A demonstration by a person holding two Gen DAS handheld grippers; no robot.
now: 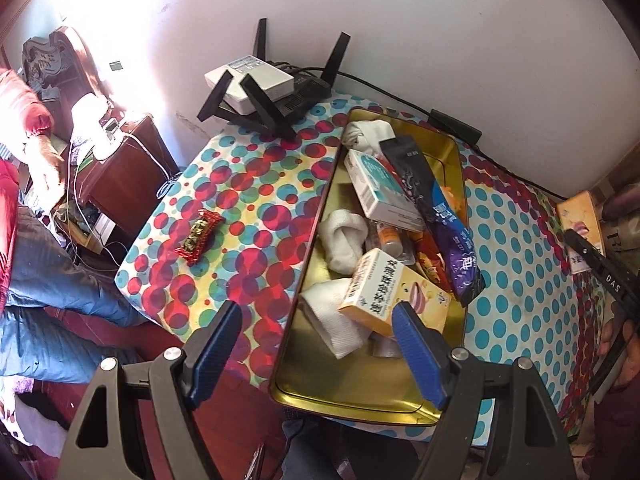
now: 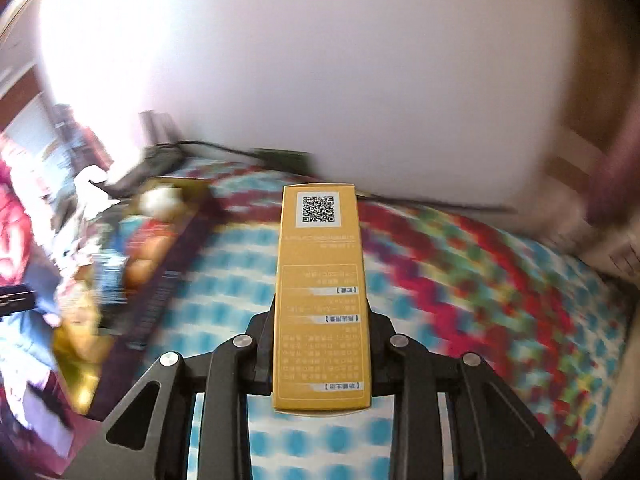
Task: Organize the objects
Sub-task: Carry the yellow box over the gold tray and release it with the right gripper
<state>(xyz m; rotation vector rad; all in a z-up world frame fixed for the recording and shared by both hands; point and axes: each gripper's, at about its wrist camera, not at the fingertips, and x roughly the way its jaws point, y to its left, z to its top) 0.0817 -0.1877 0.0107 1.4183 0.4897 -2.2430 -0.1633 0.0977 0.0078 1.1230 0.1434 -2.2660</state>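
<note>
A white wall (image 1: 400, 20) backs a surface (image 1: 248, 184) covered in a cloth of red and turquoise dots, with a black router (image 1: 288, 96) in the far corner carrying a white box on top. A gold tin tray (image 1: 320, 392) lies on the cloth, its long axis running away from the left wrist camera toward the wall. In it are rolled white socks (image 1: 344, 240), a white and teal medicine box (image 1: 380, 188), a dark blue snack packet (image 1: 440, 216) lying lengthwise, and a pale yellow medicine box (image 1: 384, 292) tilted across the near half. A red-wrapped candy (image 1: 199, 236) lies alone on the cloth left of the tray.

The left gripper (image 1: 318, 320) hangs over the tray's near end with its blue-padded jaws spread and nothing between them.

The right gripper (image 2: 320, 356) is pinching a long mustard-yellow carton (image 2: 320, 300) by its near end, above the cloth and clear of it, to the right of the tray. The carton's long axis points straight ahead along the fingers, toward the wall. Its upper face carries printed text panels and, at the far end, a QR code on a white square. The rest of the right wrist view is smeared with blur.
</note>
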